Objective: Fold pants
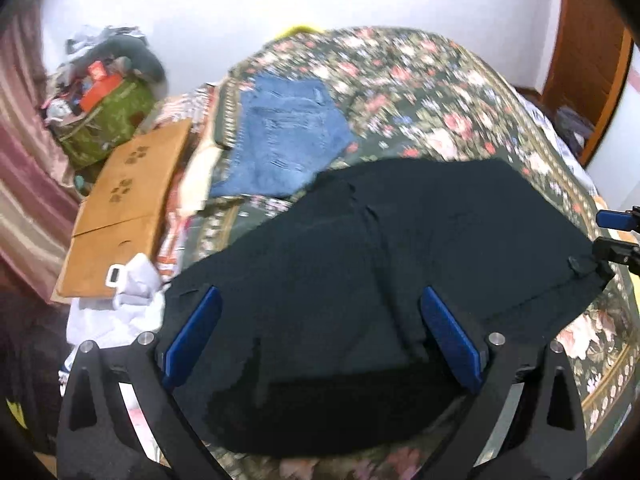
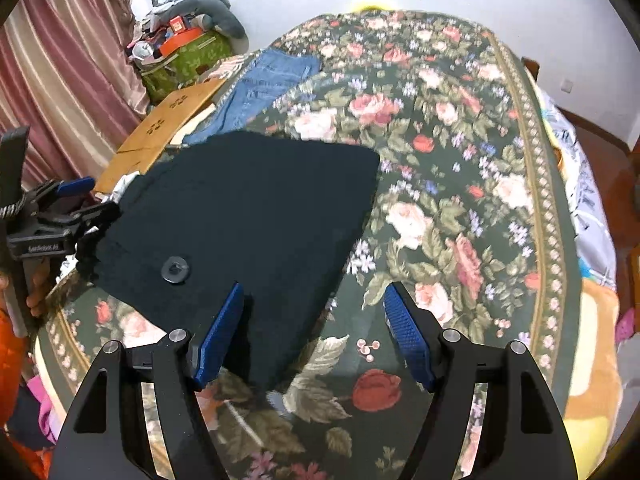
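Dark navy pants (image 1: 360, 264) lie folded on the floral bedspread (image 1: 440, 92); they also show in the right wrist view (image 2: 248, 208), with a black button (image 2: 175, 269) near the waistband. My left gripper (image 1: 320, 320) is open, its blue pads (image 1: 194, 332) spread just above the near edge of the pants. My right gripper (image 2: 316, 320) is open, its left pad over the pants' near right corner, its right pad over bare bedspread (image 2: 460, 160). The left gripper shows at the left in the right wrist view (image 2: 86, 204), by the pants' edge.
Folded blue jeans (image 1: 288, 140) lie farther back on the bed, also in the right wrist view (image 2: 264, 84). A brown cardboard box (image 1: 128, 208), white cloth (image 1: 132, 300) and a green bag with clutter (image 1: 108, 120) sit left of the bed. Wall behind.
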Tool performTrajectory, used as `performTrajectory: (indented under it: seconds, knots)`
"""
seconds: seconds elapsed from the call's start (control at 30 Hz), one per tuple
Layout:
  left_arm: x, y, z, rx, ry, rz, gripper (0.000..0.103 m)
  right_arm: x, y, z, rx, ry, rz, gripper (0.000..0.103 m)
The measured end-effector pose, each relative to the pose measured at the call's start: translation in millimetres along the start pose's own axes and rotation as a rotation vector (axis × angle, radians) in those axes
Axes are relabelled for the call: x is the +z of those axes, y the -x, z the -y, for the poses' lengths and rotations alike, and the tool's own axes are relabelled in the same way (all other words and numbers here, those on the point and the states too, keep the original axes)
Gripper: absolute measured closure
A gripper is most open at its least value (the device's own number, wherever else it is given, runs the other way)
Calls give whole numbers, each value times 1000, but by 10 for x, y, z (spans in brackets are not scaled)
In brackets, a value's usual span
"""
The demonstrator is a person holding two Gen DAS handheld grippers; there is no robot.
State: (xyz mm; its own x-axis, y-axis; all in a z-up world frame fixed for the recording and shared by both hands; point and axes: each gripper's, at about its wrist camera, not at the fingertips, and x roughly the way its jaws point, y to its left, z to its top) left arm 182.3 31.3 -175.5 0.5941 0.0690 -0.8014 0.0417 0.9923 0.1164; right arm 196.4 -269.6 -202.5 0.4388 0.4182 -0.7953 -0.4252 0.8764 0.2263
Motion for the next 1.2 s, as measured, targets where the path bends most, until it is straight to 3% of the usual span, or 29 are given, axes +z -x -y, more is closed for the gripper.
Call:
performTrajectory:
  seconds: [0.23, 0.47, 0.6, 0.77, 0.93, 1.2]
  knots:
    - [-111, 417, -639, 45, 181, 87, 2, 339, 263, -476, 44, 78, 131, 34]
    - [-470, 392, -1290, 37, 348, 18, 2, 578, 75, -1029, 114, 154, 153, 34]
    - [-788, 152, -1546, -62, 479, -99, 2, 563, -295, -1259, 125, 193, 82, 34]
    - [-1118, -109, -1689, -200, 618, -208, 2, 379, -745, -1365, 95, 247, -78, 34]
    - [-1269, -365, -1691, -341, 708, -312, 2, 303, -714, -1365, 92, 277, -78, 34]
    - [-1213, -781, -1758, -453, 812, -413, 1, 290, -744, -1384, 108, 269, -75, 31]
